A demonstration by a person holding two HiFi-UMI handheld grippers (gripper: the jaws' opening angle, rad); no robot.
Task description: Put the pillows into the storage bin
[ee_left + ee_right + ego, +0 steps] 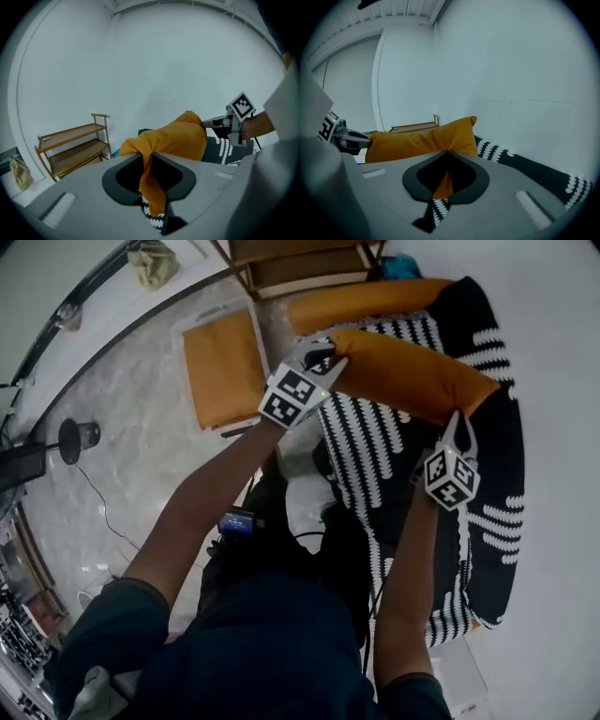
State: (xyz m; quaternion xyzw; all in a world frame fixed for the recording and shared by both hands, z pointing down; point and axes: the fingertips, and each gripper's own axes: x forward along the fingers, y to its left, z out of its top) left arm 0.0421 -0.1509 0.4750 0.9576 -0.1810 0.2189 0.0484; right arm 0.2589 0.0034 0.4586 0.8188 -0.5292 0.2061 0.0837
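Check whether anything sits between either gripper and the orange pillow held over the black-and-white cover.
Nothing visible does. The left gripper is shut on one end of the orange pillow and the right gripper on the other, with fabric pinched directly between each pair of jaws, above the black-and-white cover.

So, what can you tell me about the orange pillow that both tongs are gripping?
The orange pillow is a long, soft cushion in a mustard-orange fabric cover, lightly creased. It hangs stretched crosswise between the left tongs and the right tongs, each shut on a pinched corner of the cover. It sits above black-and-white patterned fabric; whether it touches that fabric cannot be told.
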